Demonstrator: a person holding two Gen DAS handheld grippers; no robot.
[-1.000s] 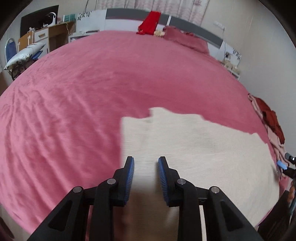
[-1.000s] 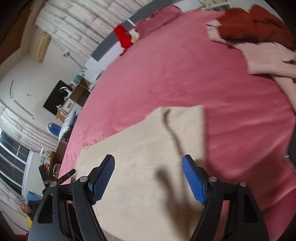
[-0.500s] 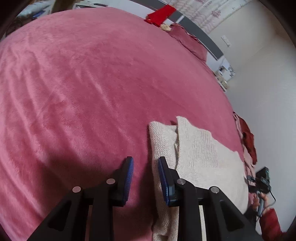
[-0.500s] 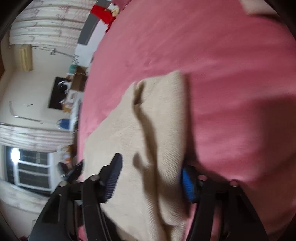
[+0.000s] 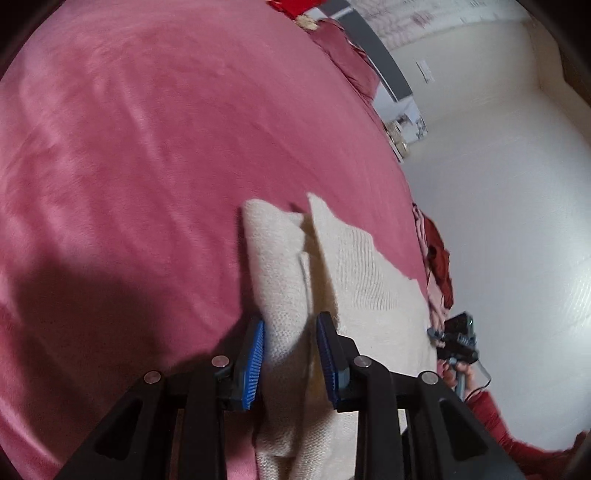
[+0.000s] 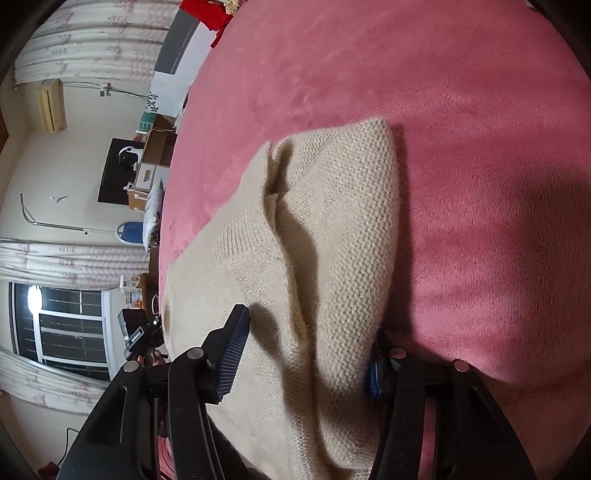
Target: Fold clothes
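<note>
Two grippers on cream sweater (image 5: 362,266), mid-bed on pink blanket (image 5: 147,166). Your left gripper (image 5: 290,354) pinches bunched edge at 6 o'clock; right gripper (image 6: 306,354) straddles raised fold, grip unclear, so edge lifts evenly.

A bed with a pink plush bedspread (image 5: 147,155) fills most of both views. At its head stand a grey padded headboard (image 5: 384,55) and a dark pink pillow (image 5: 347,55), with a bright red cloth (image 6: 203,11) draped over the headboard. A heap of dark red and pale pink garments (image 5: 436,266) lies at the bed's edge beside a plain white wall (image 5: 517,221). The right wrist view shows pale patterned curtains (image 6: 92,40), a dark window (image 6: 62,328), a black screen (image 6: 118,170) and a blue chair (image 6: 129,232).
</note>
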